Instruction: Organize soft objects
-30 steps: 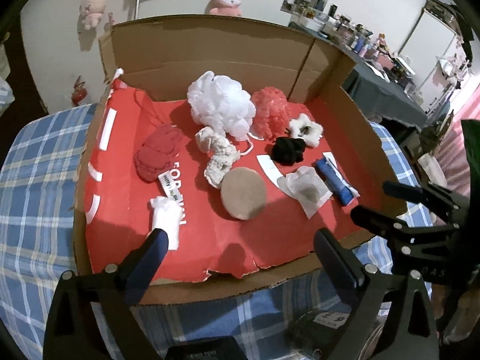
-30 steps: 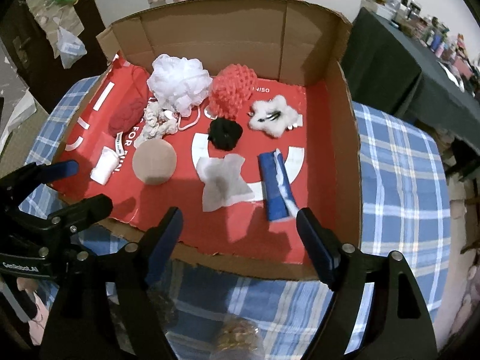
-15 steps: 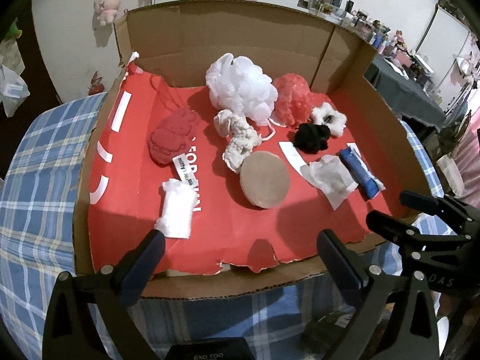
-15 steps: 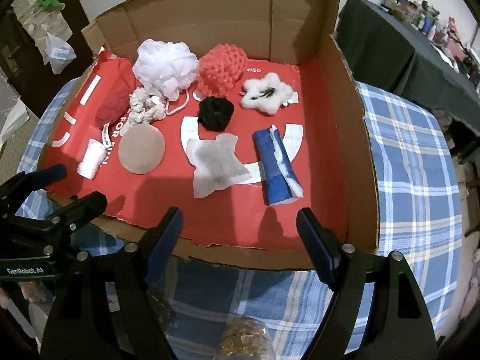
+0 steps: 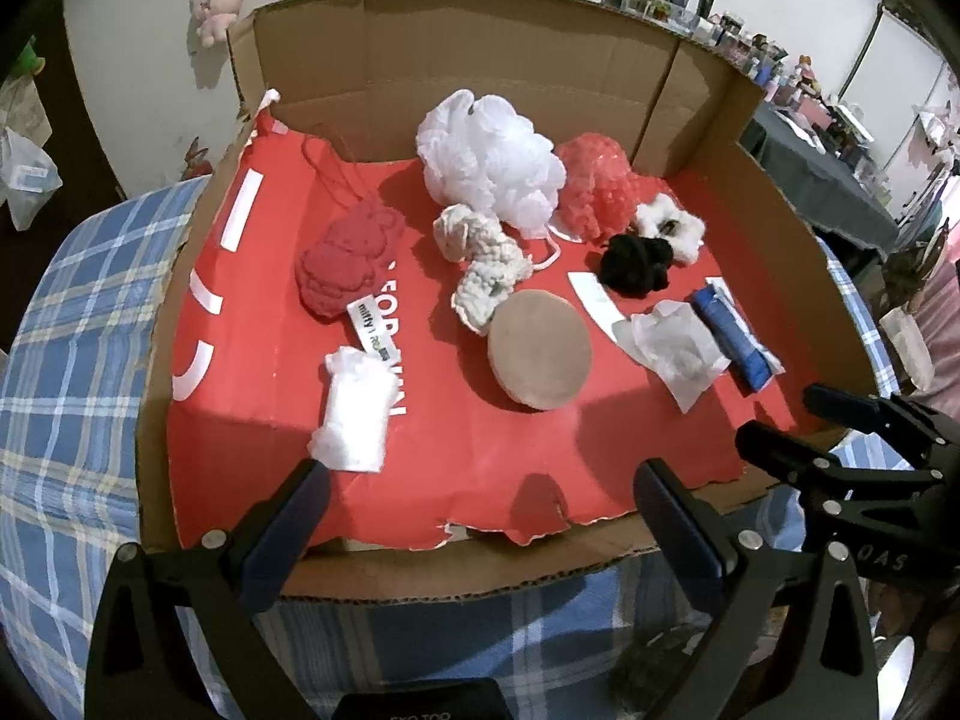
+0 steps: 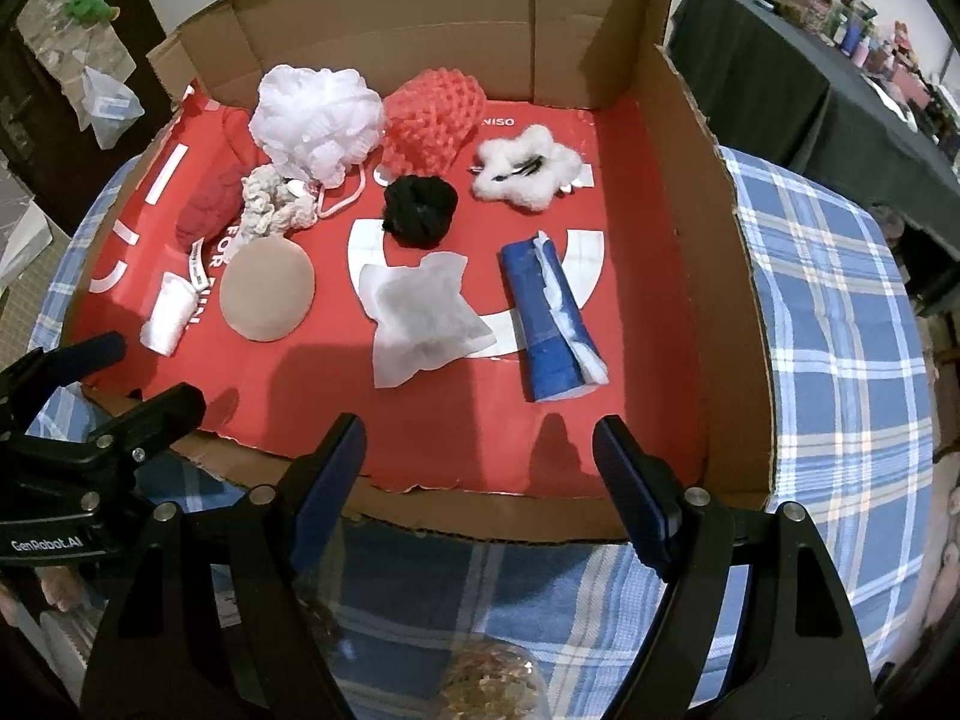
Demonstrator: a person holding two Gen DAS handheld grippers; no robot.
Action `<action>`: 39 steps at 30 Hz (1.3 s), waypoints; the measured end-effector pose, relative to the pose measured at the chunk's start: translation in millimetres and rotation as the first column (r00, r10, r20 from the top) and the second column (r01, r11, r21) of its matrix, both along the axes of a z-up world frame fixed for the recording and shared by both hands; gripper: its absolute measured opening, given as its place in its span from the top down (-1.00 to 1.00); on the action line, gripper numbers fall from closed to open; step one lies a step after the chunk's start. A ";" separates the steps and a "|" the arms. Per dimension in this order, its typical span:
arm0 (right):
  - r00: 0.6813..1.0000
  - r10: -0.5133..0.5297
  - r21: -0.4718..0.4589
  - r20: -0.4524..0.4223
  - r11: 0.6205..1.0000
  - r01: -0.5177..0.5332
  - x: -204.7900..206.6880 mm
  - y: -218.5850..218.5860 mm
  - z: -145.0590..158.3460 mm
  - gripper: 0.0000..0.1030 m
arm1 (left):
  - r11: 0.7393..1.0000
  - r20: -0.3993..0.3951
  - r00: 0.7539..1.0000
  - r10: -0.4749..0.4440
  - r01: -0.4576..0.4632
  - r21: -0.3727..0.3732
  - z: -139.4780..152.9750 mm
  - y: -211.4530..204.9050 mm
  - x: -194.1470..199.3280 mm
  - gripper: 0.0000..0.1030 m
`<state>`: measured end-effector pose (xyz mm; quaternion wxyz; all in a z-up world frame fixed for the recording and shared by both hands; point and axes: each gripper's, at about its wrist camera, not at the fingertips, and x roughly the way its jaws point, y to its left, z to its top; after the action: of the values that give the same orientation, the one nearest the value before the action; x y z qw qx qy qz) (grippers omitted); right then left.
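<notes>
Both grippers wide, empty. Left gripper point(image 5: 477, 483): we read the red plush's point(image 5: 348, 258) tag ahead-left. Right gripper point(image 6: 480, 441): blue roll point(image 6: 549, 321) just ahead, unblocked.

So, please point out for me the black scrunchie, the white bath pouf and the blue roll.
black scrunchie point(image 6: 419, 211), right wrist view, on its fuzzy middle.
white bath pouf point(image 5: 489, 162), left wrist view, on the centre of its mesh.
blue roll point(image 6: 543, 327), right wrist view, on its blue wrapping, midway along.
</notes>
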<state>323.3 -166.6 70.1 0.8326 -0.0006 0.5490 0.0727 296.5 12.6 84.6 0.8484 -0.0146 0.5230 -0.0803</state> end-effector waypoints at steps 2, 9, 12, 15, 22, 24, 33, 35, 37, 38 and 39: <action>1.000 0.000 0.003 -0.007 1.000 0.000 0.5 0.0 -1.8 -0.51 | 1.000 -0.007 1.000 0.001 -0.001 0.008 -1.3 -0.8 0.1 -1.00; 1.000 -0.008 0.004 -0.002 1.000 0.008 0.0 -2.1 -2.6 -0.51 | 1.000 -0.009 1.000 0.016 -0.016 0.020 -3.7 -0.4 0.0 -1.00; 1.000 -0.009 0.003 -0.002 1.000 0.009 -0.2 -2.6 -2.3 -0.51 | 1.000 -0.009 1.000 0.012 -0.011 0.025 -4.4 -1.4 -0.6 -1.00; 1.000 -0.004 0.000 0.001 1.000 0.004 -0.3 -2.6 -2.5 -0.51 | 0.999 -0.004 1.000 0.007 -0.007 0.031 -4.5 -2.3 -1.1 -1.00; 1.000 -0.006 0.002 0.003 1.000 0.006 -0.8 -3.5 -2.2 -0.51 | 1.000 -0.007 1.000 0.013 -0.013 0.020 -4.9 -1.5 -1.2 -1.00; 1.000 -0.006 0.001 0.003 1.000 0.006 -0.8 -3.4 -2.2 -0.51 | 1.000 -0.008 1.000 0.015 -0.015 0.016 -5.0 -0.6 -1.2 -1.00; 1.000 -0.008 0.002 0.006 1.000 0.008 -1.4 -3.2 -1.8 -0.51 | 1.000 -0.008 1.000 0.015 -0.015 0.016 -4.7 0.1 -1.3 -1.00; 1.000 -0.008 0.001 0.006 1.000 0.008 -1.3 -3.3 -2.0 -0.51 | 1.000 -0.008 1.000 0.016 -0.016 0.016 -4.6 0.2 -1.5 -1.00; 1.000 -0.009 0.003 0.007 1.000 0.009 -2.0 -3.2 -1.9 -0.51 | 1.000 -0.009 1.000 0.016 -0.016 0.012 -4.8 0.8 -1.4 -1.00; 1.000 -0.008 0.001 0.007 1.000 0.008 -2.2 -3.0 -2.1 -0.51 | 1.000 -0.010 1.000 0.017 -0.017 0.009 -4.9 1.3 -1.3 -1.00; 1.000 -0.007 0.001 0.006 1.000 0.007 -2.4 -3.0 -2.2 -0.51 | 1.000 -0.011 1.000 0.018 -0.018 0.007 -5.1 1.6 -1.4 -1.00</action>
<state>320.9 -169.6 67.9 0.8346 0.0015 0.5464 0.0700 295.2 14.2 79.5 0.8463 -0.0167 0.5278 -0.0708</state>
